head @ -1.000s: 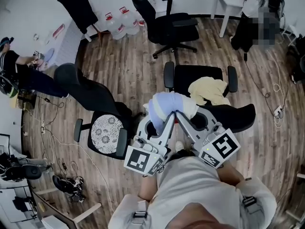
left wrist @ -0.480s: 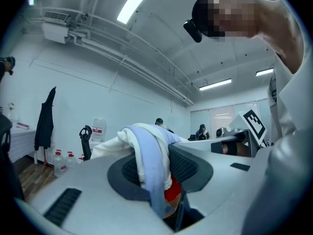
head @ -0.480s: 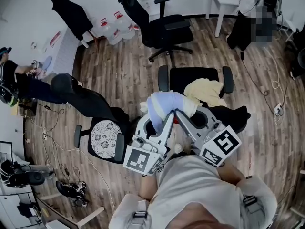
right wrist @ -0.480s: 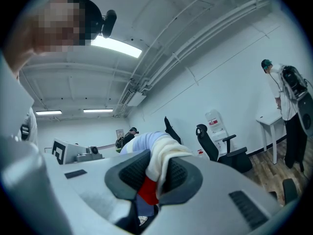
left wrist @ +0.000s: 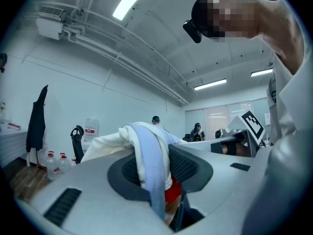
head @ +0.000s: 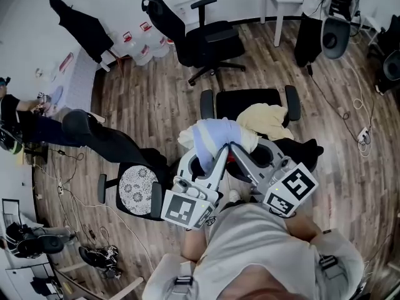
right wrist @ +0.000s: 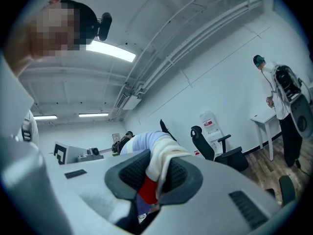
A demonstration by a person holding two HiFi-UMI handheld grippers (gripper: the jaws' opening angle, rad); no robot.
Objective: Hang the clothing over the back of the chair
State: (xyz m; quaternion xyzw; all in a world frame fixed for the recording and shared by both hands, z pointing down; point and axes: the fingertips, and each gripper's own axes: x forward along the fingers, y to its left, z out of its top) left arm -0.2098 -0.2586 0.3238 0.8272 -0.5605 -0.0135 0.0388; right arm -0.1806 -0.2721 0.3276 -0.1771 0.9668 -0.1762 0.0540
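Clothing [head: 215, 135]: a garment of light blue and cream-white fabric; a red patch shows low down in both gripper views.
Clothing state: crumpled into a rounded bundle, held up in the air.
Clothing hold: pinched on its near side by the left hand-held gripper [head: 209, 160] and the right hand-held gripper [head: 245, 158]. Each has its jaws pressed on the fabric, which drapes over their tips.
Clothing place: just on the near side of the chair [head: 247, 100], towards its left armrest in the head view.
Chair: a black office chair with two armrests, standing upright.
Chair seat: a pale yellow cloth [head: 265, 119] lies crumpled on its right part.
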